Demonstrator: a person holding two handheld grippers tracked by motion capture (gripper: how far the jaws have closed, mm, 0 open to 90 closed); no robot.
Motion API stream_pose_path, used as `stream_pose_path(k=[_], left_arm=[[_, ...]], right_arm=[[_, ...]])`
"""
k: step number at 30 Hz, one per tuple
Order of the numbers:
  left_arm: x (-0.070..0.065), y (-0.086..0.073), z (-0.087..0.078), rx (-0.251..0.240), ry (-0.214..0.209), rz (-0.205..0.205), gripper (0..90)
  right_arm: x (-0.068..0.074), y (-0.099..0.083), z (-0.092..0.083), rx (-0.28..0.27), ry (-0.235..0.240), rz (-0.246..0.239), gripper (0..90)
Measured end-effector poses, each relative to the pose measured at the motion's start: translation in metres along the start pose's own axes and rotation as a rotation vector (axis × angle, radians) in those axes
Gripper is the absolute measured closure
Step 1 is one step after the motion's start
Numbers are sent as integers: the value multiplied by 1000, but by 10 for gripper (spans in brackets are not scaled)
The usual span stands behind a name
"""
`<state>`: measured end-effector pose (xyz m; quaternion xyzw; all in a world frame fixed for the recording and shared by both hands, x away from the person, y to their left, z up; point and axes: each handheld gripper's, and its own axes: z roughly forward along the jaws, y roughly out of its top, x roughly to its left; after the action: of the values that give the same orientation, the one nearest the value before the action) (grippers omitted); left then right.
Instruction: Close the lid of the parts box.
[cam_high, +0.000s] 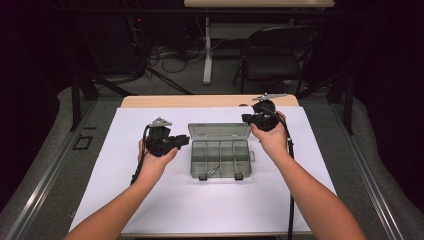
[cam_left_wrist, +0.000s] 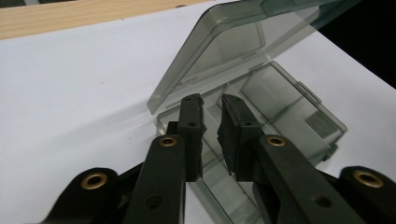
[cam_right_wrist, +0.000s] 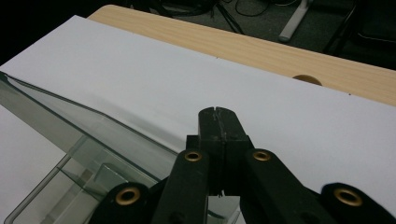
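Observation:
A smoky clear plastic compartment box (cam_high: 220, 159) lies in the middle of the white sheet, its lid (cam_high: 219, 131) tilted up at the back. My left gripper (cam_high: 186, 140) hovers at the box's left end and points right toward it. In the left gripper view its jaws (cam_left_wrist: 211, 100) stand a narrow gap apart with nothing between them, above the box's near corner (cam_left_wrist: 280, 107) and below the raised lid (cam_left_wrist: 224, 51). My right gripper (cam_high: 246, 118) sits by the lid's far right corner. Its jaws (cam_right_wrist: 217, 112) are pressed together, empty, beside the lid (cam_right_wrist: 56, 116).
A white sheet (cam_high: 150, 200) covers a wooden table whose bare strip (cam_high: 200, 101) runs along the far edge, with a round hole (cam_right_wrist: 307, 79) in it. Beyond stand a folding chair (cam_high: 272, 55), a table leg (cam_high: 207, 50) and floor cables (cam_high: 165, 57).

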<state>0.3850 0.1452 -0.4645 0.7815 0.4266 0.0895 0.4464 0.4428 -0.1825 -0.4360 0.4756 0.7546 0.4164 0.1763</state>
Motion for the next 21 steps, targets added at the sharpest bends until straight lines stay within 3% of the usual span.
stream_pose_path(k=[5,10,17,21], left_arm=[[-8,-6,0,19,-8,38,855],[-11,-11,7,31,-44,28,899],[-12,-17,10,27,-63,-5,900],[-13,-19,10,28,-71,-3,900]], right_arm=[[1,-8,-4,-2,11,-4,900],[3,-17,-9,0,23,-12,900],[6,-28,-14,-8,35,-26,900],[9,-35,-18,-4,46,-38,900]])
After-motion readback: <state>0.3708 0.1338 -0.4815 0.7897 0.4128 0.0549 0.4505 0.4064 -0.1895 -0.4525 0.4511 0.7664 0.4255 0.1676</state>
